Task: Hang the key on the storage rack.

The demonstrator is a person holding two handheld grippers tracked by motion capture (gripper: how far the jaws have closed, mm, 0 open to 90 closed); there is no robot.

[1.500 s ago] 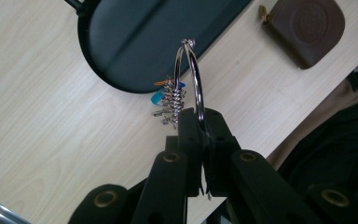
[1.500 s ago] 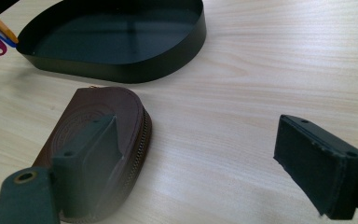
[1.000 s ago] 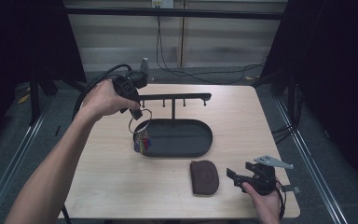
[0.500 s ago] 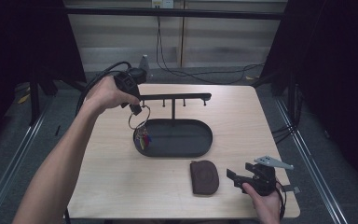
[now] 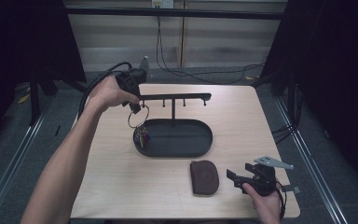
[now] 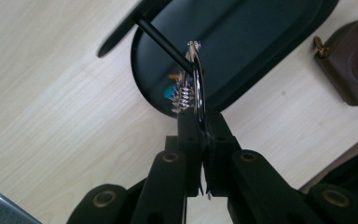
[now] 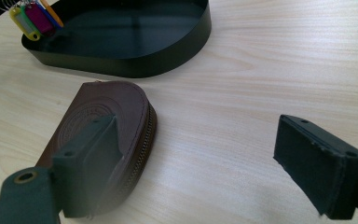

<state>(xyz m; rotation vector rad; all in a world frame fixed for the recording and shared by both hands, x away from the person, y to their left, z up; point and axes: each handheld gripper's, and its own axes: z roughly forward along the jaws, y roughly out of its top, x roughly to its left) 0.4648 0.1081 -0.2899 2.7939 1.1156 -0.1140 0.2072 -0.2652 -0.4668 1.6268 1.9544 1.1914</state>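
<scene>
**Key ring pinched at the rack's left end**

The left gripper (image 5: 134, 106) has its fingers (image 6: 189, 135) closed tight on the metal ring (image 6: 198, 88) of a bunch of keys (image 5: 141, 137). The ring hangs at the far left of the counter (image 5: 121, 182), right by the left end of the rack's bar (image 5: 175, 97), and in the left gripper view a thin black peg (image 6: 163, 42) seems to cross into the loop. The coloured tags dangle below, over the left end of the black tray (image 5: 200, 149).

The ring is likely stiff, thin and slick, so a pinch on its wire can let it pivot or slide between the pads. The bunch looks light, but the tags and keys swing loosely and will lag behind any quick move. The present hold, low on the loop with the upper arc free, suits hooking; a slow, steady hand should keep the open arc aimed at the peg.

The right gripper (image 5: 243, 179) rests at the near right with its fingers (image 7: 319, 163) spread wide and empty, just beside the brown pouch (image 5: 204, 176), which looks soft and flat.
</scene>
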